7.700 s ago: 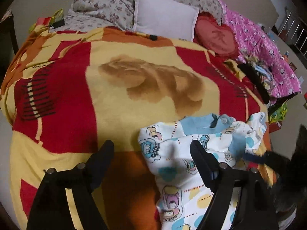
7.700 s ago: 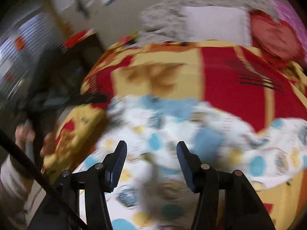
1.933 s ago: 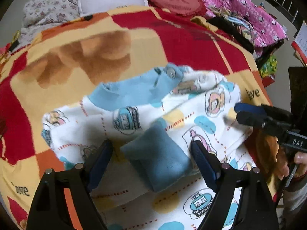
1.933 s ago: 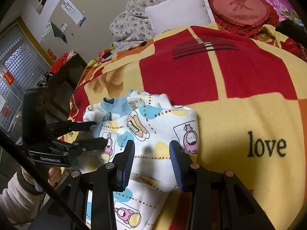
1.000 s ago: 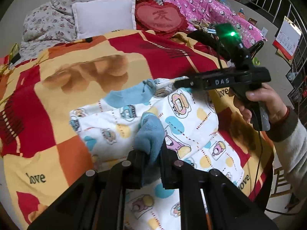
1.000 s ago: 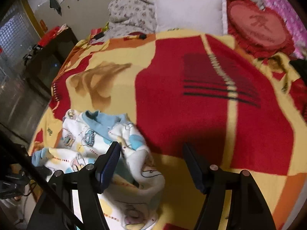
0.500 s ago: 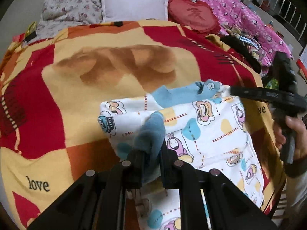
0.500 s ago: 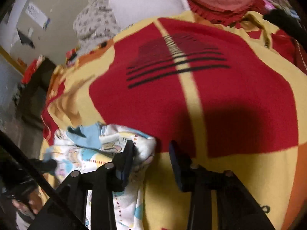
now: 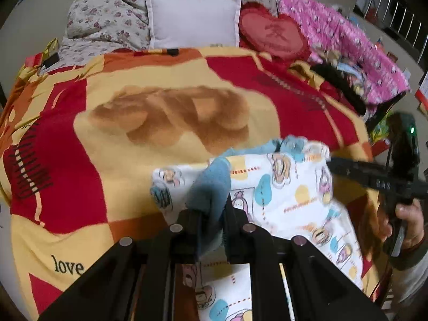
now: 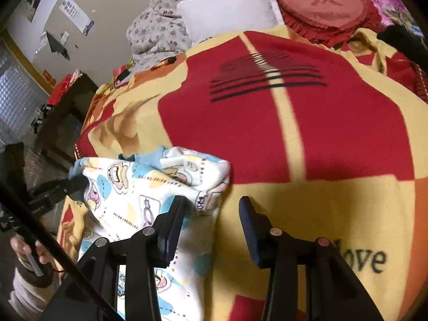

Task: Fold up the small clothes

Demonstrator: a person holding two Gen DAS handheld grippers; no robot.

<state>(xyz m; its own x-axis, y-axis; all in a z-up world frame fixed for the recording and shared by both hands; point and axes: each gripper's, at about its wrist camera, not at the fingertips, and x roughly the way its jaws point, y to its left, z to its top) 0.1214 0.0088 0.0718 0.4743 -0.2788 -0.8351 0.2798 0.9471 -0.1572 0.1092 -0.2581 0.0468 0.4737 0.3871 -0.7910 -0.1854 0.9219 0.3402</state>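
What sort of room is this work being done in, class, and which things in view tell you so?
Most likely a bedroom: the garment lies on a bed spread with a red and yellow blanket, with a white pillow and a heart-shaped cushion at its head.

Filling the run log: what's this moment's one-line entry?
left gripper: shut on cuff | right gripper: open beside garment | garment: on blanket, not yet folded flat

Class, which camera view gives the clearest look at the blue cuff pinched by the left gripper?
The left wrist view: the blue cuff sits centred, clamped in the left gripper. The right wrist view shows only that gripper's dark tip at the shirt's edge.
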